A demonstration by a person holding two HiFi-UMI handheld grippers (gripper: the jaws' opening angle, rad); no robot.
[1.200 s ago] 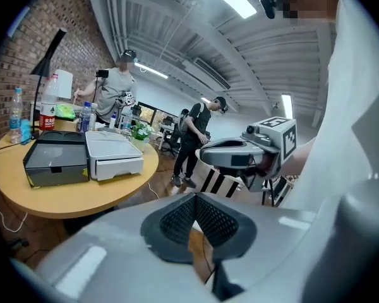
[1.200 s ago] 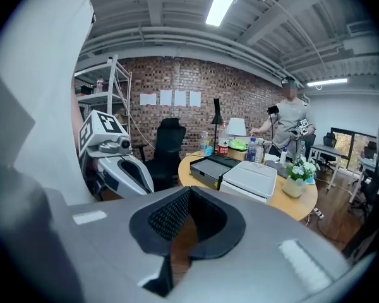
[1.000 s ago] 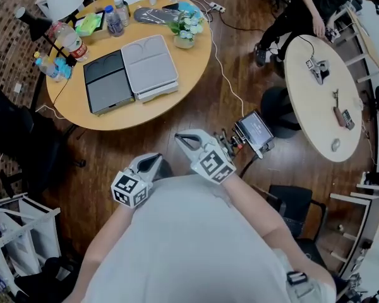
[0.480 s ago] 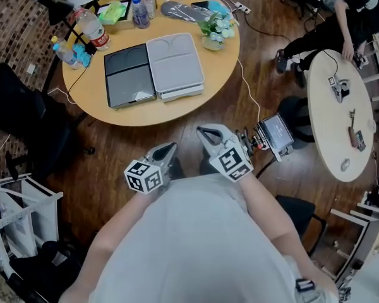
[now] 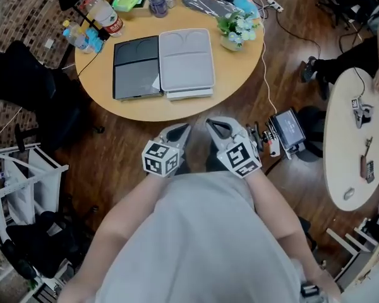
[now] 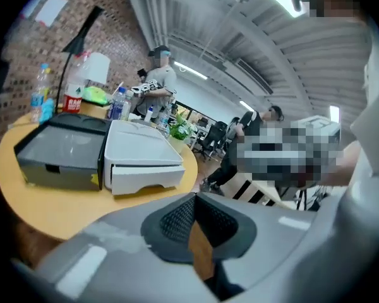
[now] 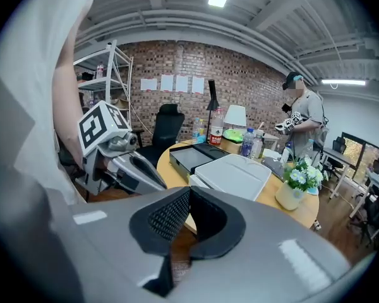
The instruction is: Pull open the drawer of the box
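Nothing is done yet: the white box [image 5: 186,59] on the bench [image 5: 177,109] has its drawer [image 6: 145,171] looking closed, while the left gripper [image 5: 180,130] and right gripper [image 5: 216,125] hover short of it, fingers together and empty.

The left gripper [image 6: 194,202] fills the lower frame, its jaws closed together with nothing between them. At centre left, a dark box [image 6: 60,153] and a white box [image 6: 142,163] sit side by side on the round wooden worktop [image 6: 50,207].

The head view looks steeply down from high above; both gripper views face level across the same round tabletop [image 5: 177,109].
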